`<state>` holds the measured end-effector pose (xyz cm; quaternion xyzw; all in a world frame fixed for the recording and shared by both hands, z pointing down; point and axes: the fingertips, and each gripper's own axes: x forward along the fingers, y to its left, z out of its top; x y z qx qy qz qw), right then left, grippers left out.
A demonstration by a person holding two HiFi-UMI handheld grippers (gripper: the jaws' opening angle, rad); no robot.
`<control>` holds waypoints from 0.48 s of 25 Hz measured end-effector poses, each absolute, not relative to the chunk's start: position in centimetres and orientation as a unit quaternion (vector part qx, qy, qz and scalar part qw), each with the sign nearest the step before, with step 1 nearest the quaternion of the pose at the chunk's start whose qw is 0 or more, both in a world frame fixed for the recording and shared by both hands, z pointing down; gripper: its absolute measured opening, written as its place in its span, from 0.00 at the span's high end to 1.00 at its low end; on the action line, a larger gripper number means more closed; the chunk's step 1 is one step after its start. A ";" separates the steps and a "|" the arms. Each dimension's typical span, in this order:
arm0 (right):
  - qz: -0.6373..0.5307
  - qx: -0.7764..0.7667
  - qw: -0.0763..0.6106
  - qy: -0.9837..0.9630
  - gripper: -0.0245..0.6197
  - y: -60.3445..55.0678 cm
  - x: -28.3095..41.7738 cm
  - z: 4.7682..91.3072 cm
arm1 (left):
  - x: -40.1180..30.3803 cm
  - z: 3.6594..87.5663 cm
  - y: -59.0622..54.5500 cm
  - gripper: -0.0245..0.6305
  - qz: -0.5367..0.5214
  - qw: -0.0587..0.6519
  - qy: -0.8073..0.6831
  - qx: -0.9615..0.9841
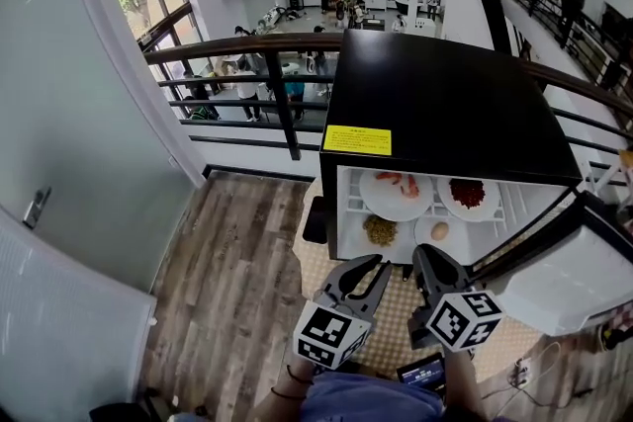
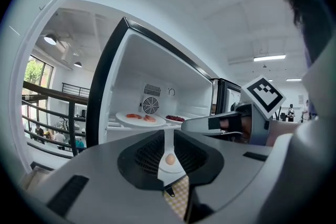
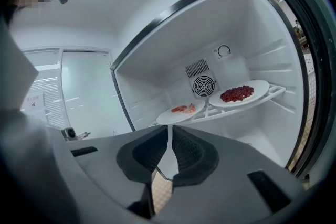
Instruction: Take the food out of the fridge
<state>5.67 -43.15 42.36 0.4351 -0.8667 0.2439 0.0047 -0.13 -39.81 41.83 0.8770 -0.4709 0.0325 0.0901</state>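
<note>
A black mini fridge [image 1: 445, 104] stands open in front of me. Its upper shelf carries a white plate of orange-red pieces [image 1: 396, 188] and a plate of dark red food [image 1: 468, 193]. Below them sit a plate of brownish food [image 1: 380, 230] and a plate with an egg [image 1: 439, 231]. My left gripper [image 1: 374, 266] and right gripper [image 1: 427, 258] hover side by side just outside the fridge mouth, both shut and empty. In the left gripper view the egg [image 2: 169, 159] shows through the slit of the left gripper [image 2: 167, 136]. The right gripper [image 3: 169, 131] faces the upper shelf's plates [image 3: 182, 110].
The fridge door [image 1: 584, 282] hangs open at the right. A checkered mat [image 1: 396, 326] lies under the fridge front on a wooden floor [image 1: 237, 262]. A dark railing [image 1: 247, 49] runs behind the fridge, and a pale wall [image 1: 69, 114] stands at the left.
</note>
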 end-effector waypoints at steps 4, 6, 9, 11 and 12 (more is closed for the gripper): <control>0.283 0.420 -0.002 -0.862 0.81 -45.0 4.5 43.0 | -1.0 42.3 -40.7 0.88 0.036 0.092 -0.474 0.875; 0.304 0.421 -0.013 -0.855 0.79 -45.9 4.2 43.1 | -1.3 42.7 -41.0 0.88 0.037 0.093 -0.473 0.875; 0.341 0.429 -0.029 -0.836 0.66 -47.2 3.7 43.3 | -1.6 42.9 -41.5 0.88 0.039 0.094 -0.470 0.877; 0.371 0.436 -0.046 -0.818 0.61 -48.1 3.6 43.4 | -1.7 42.9 -41.8 0.88 0.038 0.095 -0.469 0.877; 0.387 0.441 -0.058 -0.808 0.60 -48.5 3.7 43.5 | -1.7 42.9 -41.9 0.88 0.037 0.095 -0.468 0.878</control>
